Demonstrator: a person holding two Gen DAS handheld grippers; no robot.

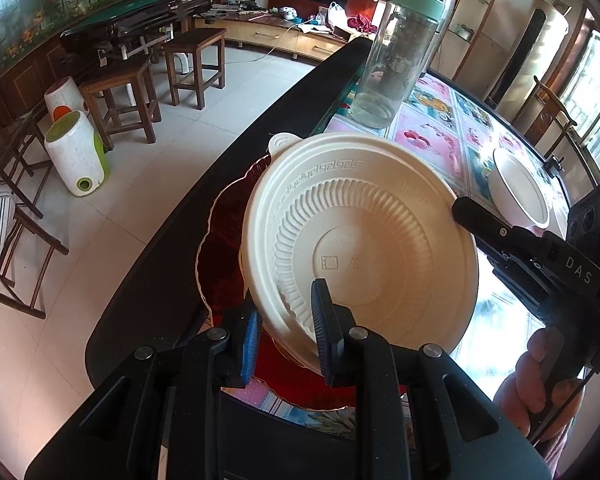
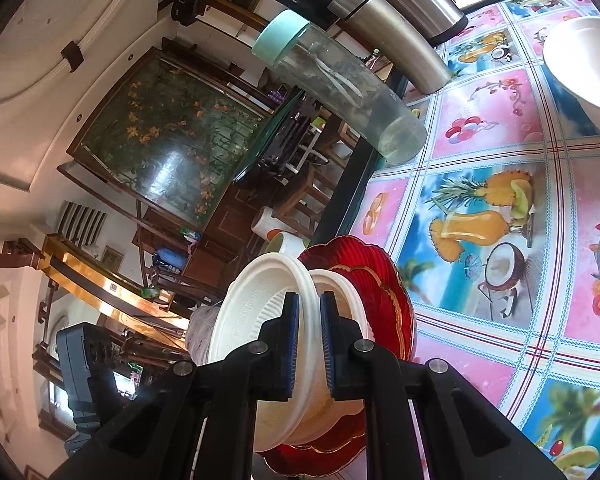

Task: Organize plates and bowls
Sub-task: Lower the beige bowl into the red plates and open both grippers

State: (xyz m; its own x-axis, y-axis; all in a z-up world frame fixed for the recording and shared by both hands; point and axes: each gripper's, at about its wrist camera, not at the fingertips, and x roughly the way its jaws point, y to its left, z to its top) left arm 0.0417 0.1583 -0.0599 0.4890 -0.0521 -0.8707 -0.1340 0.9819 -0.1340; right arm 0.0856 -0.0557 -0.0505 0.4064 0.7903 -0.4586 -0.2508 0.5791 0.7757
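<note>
Two hand-held grippers clamp one cream-white ribbed plastic bowl (image 1: 360, 240) from opposite sides, tilted on edge above a red scalloped glass plate with gold trim (image 1: 220, 248) near the dark edge of the worktop (image 1: 432, 128). The left gripper (image 1: 286, 332) has its blue-padded jaws narrowed onto the bowl's near rim; the right gripper (image 2: 309, 340) pinches the rim between its own blue pads, jaws nearly together. White letters reading "DAS" show on the right gripper's black body in the left wrist view, with fingers of a hand (image 1: 540, 376) wrapped around its handle. The bowl's underside carries a key-fret band near the rim, radial ribs and small moulded marks too faint to read. In the right wrist view a second white bowl (image 2: 340, 320) appears nested against it, next to the red plate. Behind stand a clear bottle with a mint-green cap (image 1: 400, 60) and another white bowl (image 1: 520, 188) on the fruit-print tablecloth.
</note>
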